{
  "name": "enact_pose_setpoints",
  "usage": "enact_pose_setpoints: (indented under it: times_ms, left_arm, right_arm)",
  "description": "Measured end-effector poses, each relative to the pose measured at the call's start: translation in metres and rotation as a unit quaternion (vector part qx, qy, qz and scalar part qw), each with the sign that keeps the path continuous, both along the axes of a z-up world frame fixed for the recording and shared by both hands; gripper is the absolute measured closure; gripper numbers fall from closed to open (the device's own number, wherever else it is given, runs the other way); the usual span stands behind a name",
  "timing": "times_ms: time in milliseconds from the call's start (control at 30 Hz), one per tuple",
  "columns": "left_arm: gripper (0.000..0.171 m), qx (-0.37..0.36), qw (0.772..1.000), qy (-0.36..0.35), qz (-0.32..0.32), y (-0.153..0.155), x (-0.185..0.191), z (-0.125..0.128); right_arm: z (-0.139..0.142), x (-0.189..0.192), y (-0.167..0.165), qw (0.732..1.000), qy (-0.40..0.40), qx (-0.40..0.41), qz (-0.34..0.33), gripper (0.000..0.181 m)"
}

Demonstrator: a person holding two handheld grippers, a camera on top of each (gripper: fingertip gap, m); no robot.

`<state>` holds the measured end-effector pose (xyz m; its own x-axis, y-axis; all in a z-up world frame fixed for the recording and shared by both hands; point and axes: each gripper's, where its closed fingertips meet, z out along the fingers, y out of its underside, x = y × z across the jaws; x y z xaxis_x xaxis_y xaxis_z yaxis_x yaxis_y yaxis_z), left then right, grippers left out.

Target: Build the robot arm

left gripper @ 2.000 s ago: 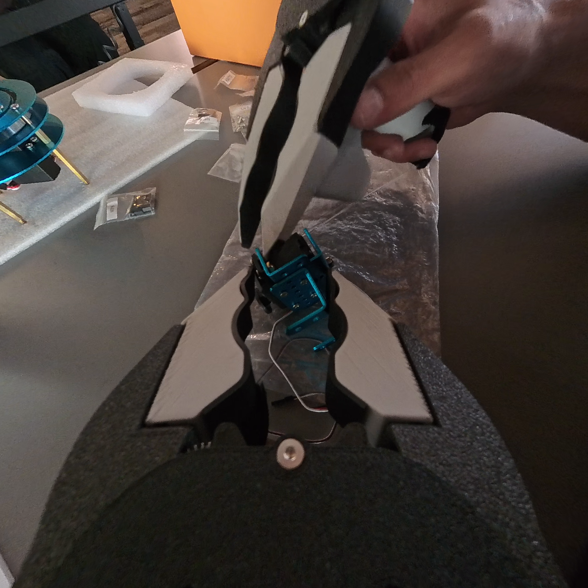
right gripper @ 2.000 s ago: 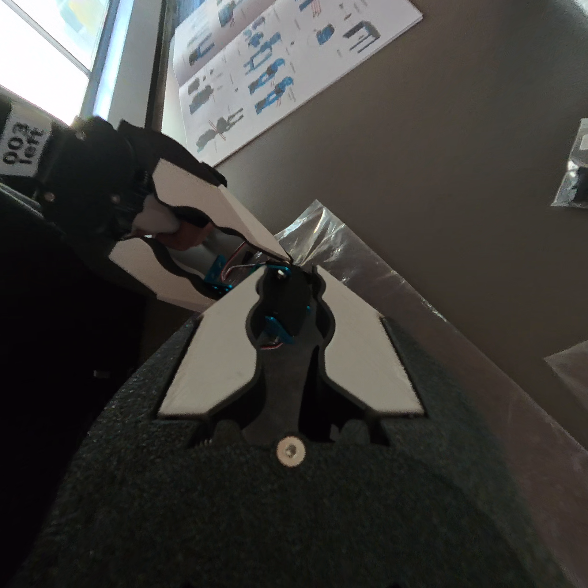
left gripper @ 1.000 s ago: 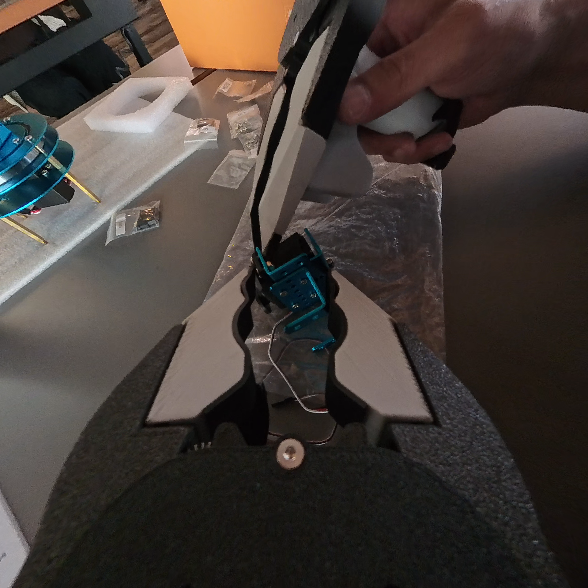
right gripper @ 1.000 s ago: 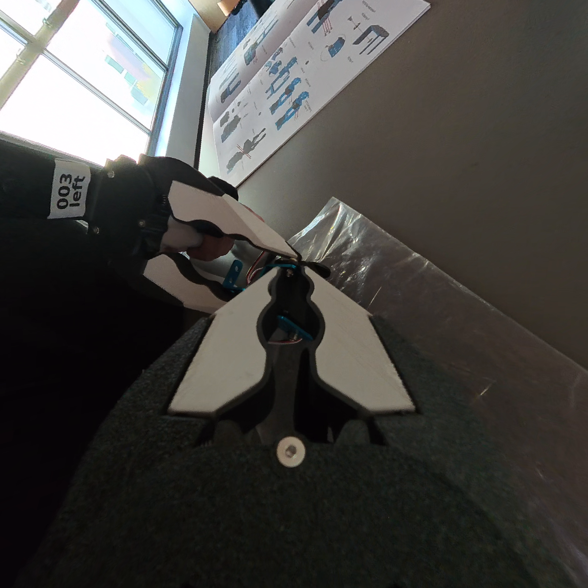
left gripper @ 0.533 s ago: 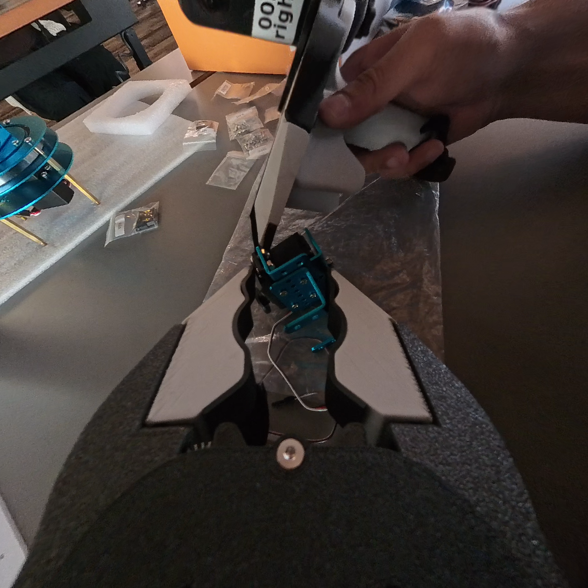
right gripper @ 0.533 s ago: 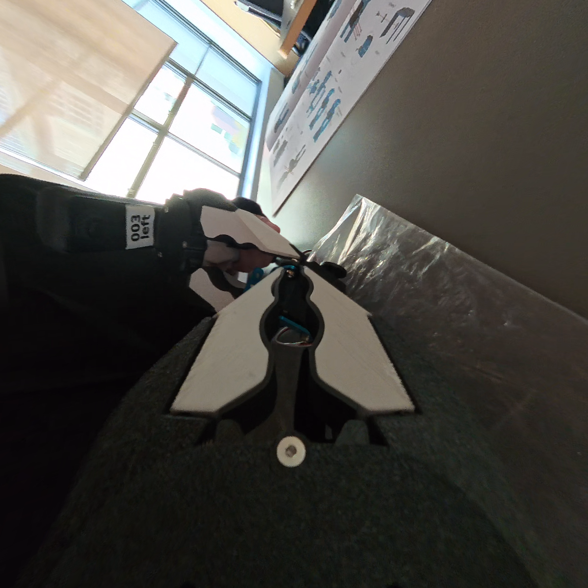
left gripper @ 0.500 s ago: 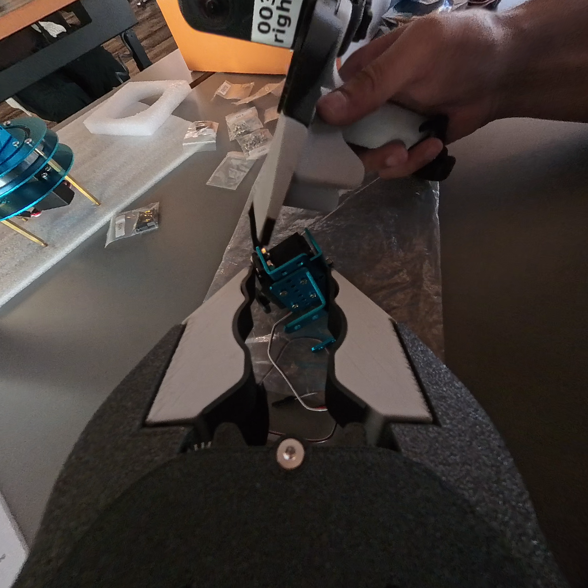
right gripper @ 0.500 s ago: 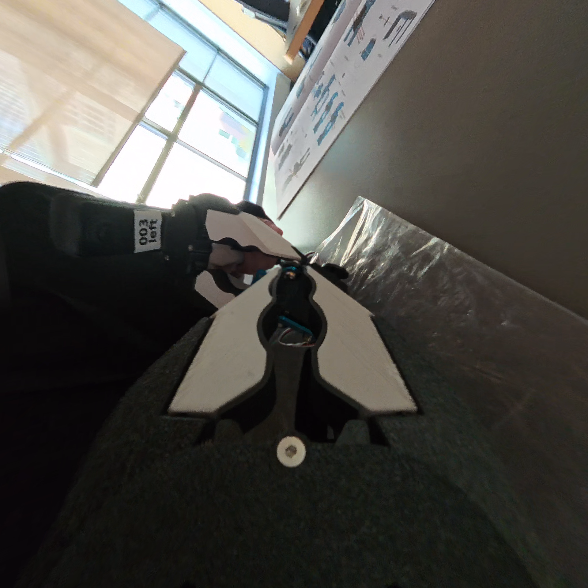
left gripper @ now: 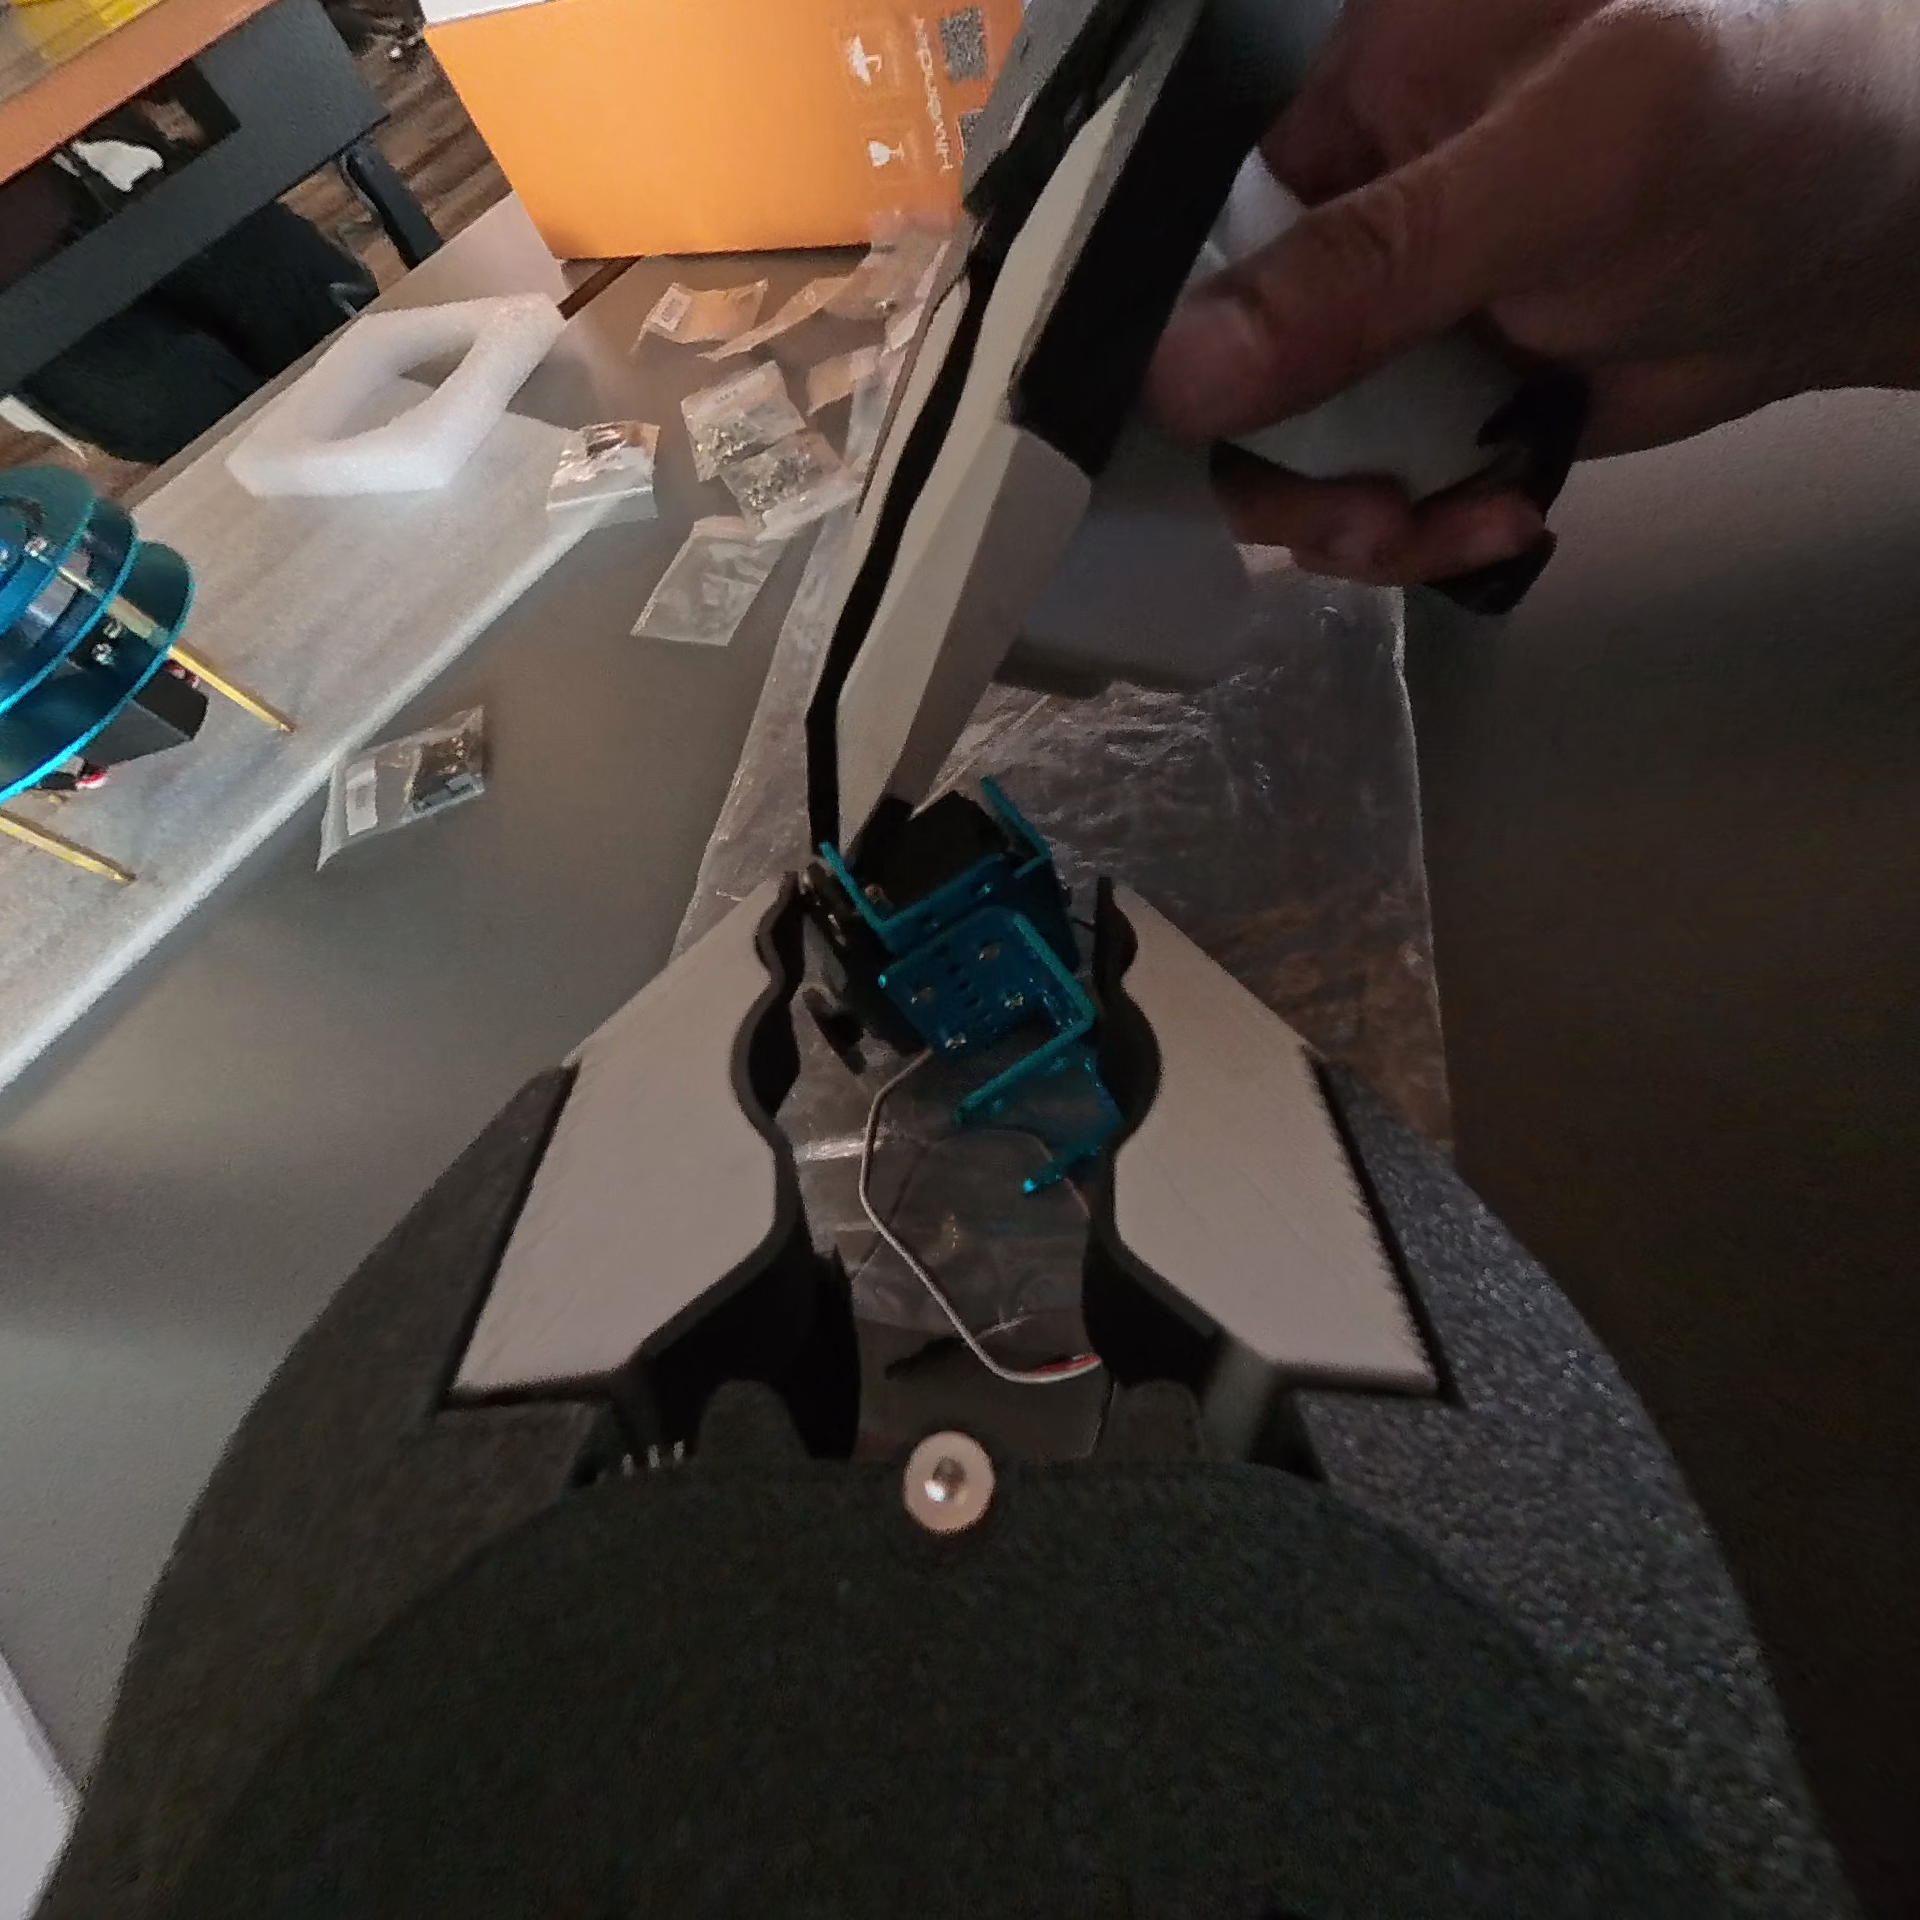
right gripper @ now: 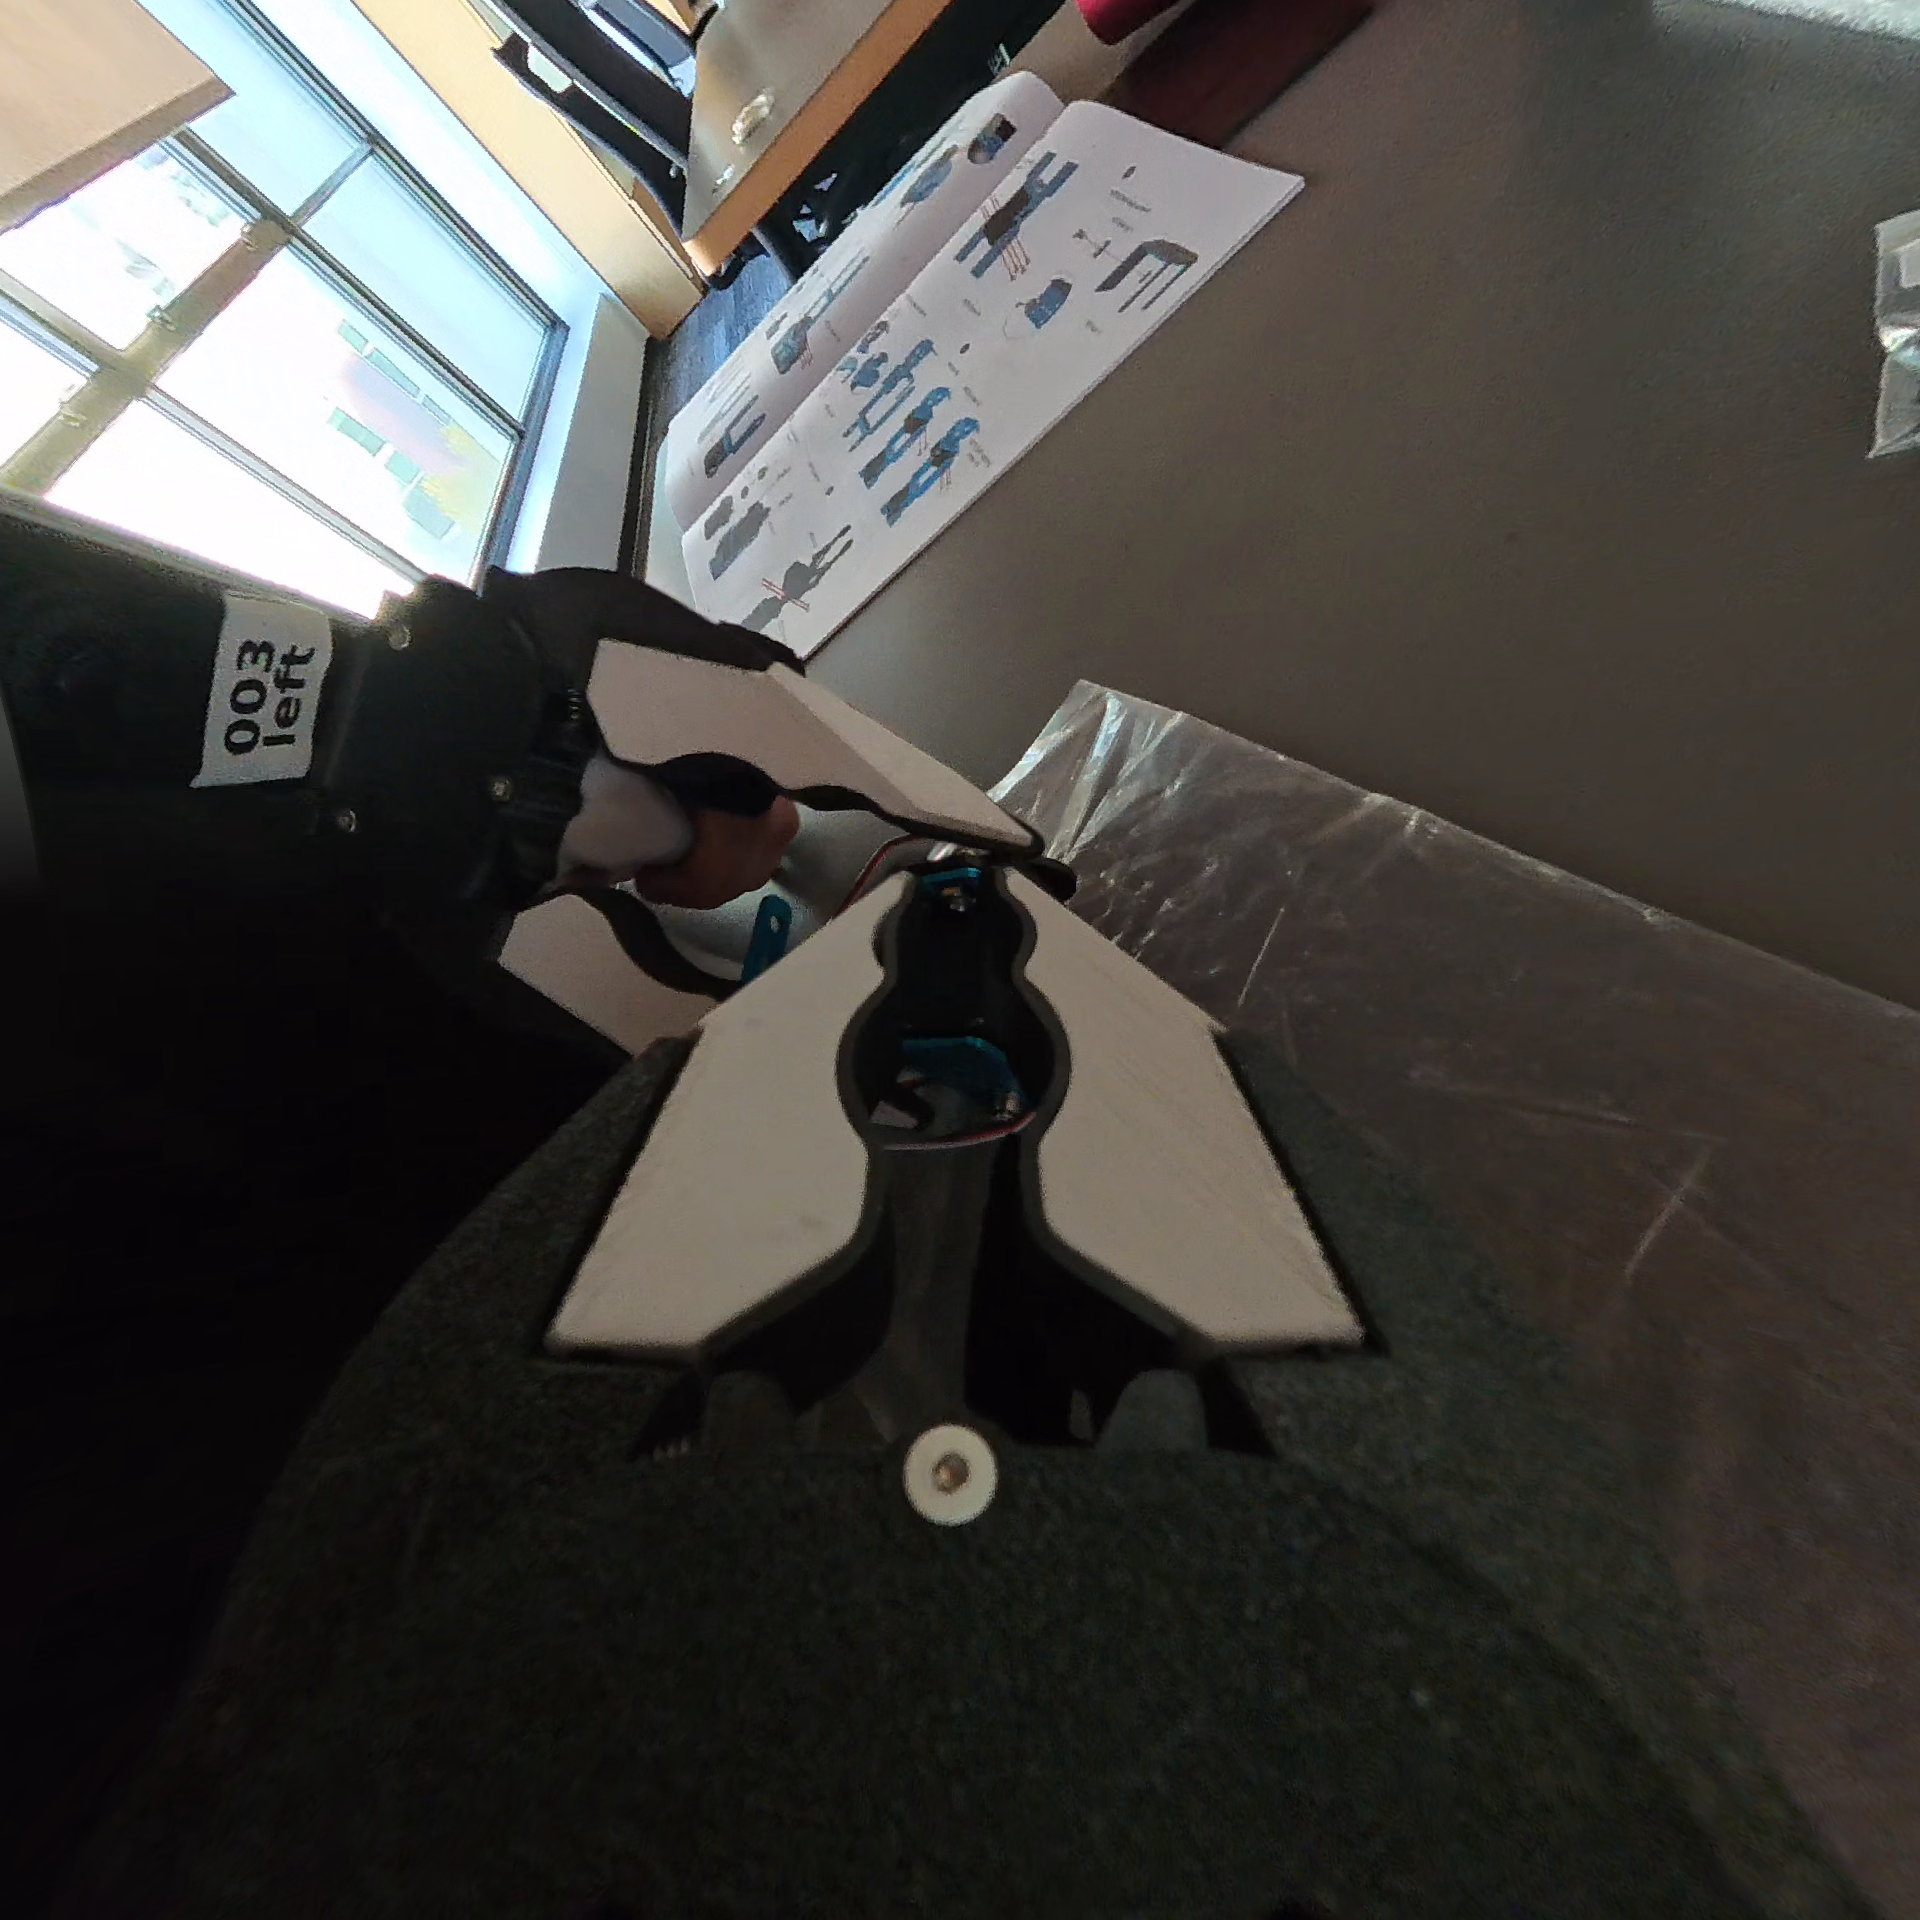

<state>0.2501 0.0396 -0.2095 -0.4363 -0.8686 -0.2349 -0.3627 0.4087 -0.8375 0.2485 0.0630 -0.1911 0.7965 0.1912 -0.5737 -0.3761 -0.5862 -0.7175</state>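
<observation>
A blue metal bracket assembly with a black servo (left gripper: 966, 956) and a thin wire (left gripper: 904, 1226) is held above a clear plastic bag (left gripper: 1247, 748). My left gripper (left gripper: 948, 904) is shut on its sides. My right gripper (left gripper: 847, 810), held by a hand (left gripper: 1558, 229), comes down from above with its tips on the assembly's upper left corner. In the right wrist view my right gripper (right gripper: 961, 883) is nearly closed on the assembly's black and blue end (right gripper: 956, 1049). The left gripper's upper finger (right gripper: 790, 738) lies just beyond it.
On the grey table (left gripper: 312, 1091) lie a white foam frame (left gripper: 405, 405), several small parts bags (left gripper: 748, 436), a blue disc stack on brass legs (left gripper: 62, 634) and an orange box (left gripper: 727, 114). An open instruction booklet (right gripper: 966, 343) lies beyond the plastic bag (right gripper: 1455, 935).
My right gripper has tilted and swung about the top of the assembly, staying on it. My left gripper has held the assembly still.
</observation>
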Motion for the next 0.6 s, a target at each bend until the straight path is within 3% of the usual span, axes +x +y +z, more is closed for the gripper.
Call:
enact_pose_setpoints:
  times_ms: [433,600]
  left_arm:
    - [0.123,0.014,1.000,-0.016,0.016,0.0022,0.0020,0.0017]
    - [0.123,0.009,1.000,-0.014,0.013,0.0018,0.0021,0.0016]
  right_arm:
    - [-0.0026,0.0041,-0.0022,0.999,0.035,0.006,0.001,0.175]
    - [-0.0026,0.0048,-0.0029,0.995,0.095,-0.001,0.008,0.177]
